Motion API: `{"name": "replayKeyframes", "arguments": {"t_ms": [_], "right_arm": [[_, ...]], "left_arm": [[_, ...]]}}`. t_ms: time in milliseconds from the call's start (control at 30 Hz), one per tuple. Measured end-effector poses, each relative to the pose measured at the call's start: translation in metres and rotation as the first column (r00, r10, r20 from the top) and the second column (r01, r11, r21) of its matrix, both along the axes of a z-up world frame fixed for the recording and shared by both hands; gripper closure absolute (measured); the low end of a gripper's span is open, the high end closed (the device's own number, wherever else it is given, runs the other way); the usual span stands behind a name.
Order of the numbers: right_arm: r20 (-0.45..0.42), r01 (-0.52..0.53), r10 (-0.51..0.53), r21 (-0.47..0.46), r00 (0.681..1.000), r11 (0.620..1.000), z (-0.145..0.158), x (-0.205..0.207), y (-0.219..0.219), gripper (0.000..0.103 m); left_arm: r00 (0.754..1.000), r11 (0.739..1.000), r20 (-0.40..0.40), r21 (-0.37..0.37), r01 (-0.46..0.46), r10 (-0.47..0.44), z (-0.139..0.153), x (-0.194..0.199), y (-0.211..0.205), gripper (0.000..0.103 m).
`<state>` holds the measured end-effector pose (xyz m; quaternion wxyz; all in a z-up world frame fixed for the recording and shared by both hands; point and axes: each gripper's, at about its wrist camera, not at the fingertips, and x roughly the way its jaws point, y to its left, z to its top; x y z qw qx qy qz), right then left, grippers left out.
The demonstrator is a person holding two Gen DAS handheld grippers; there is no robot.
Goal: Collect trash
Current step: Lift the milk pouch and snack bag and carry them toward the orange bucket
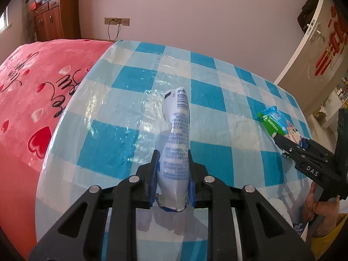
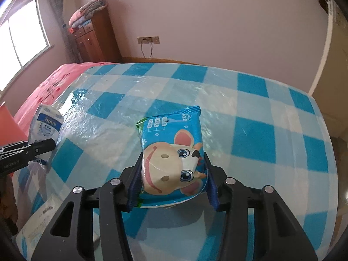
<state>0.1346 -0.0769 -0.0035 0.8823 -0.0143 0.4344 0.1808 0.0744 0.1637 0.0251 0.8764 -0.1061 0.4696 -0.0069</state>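
My left gripper point(image 1: 173, 153) is shut on a white packet with blue print point(image 1: 177, 134) and holds it above the blue-checked table point(image 1: 121, 117). The same white packet shows at the left of the right wrist view point(image 2: 46, 126), held by the left gripper point(image 2: 51, 145). My right gripper point(image 2: 171, 163) is shut on a blue cartoon-face packet point(image 2: 171, 152) above the table point(image 2: 261, 130). That blue packet point(image 1: 276, 121) and the right gripper point(image 1: 277, 136) also show at the right edge of the left wrist view.
A pink bedspread with hearts point(image 1: 32, 91) lies left of the table. A wooden cabinet point(image 1: 56, 19) stands in the far corner and a door point(image 1: 317, 43) at the right. A white printed packet point(image 2: 41, 219) lies at the table's near left edge.
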Motion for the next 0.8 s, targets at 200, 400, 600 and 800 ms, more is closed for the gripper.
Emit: {"name": "replayKeyframes", "arguments": {"t_ms": [200,400,600,800], "right_arm": [[-0.007,0.062,-0.062,0.03,0.998,0.998,0.001,-0.025,-0.023,0.054],[-0.021,0.127,-0.126,0.068,0.992,0.99,0.002,-0.052,-0.044,0.055],[-0.007,0.17,-0.17,0.093,0.985,0.981,0.01,-0.084,-0.053,0.055],[-0.002,0.207,-0.208,0.116,0.978,0.972,0.016,-0.116,-0.06,0.055]], "left_arm": [[1.0,1.0,-0.001,-0.016,0.007,-0.007,0.0,-0.016,0.0,0.079],[1.0,0.999,0.003,-0.028,0.019,-0.019,0.002,-0.036,0.0,0.079],[0.999,0.999,0.008,-0.026,0.031,-0.031,0.005,-0.06,0.002,0.079],[0.999,0.998,0.019,-0.036,0.051,-0.051,0.009,-0.083,0.0,0.079]]}}
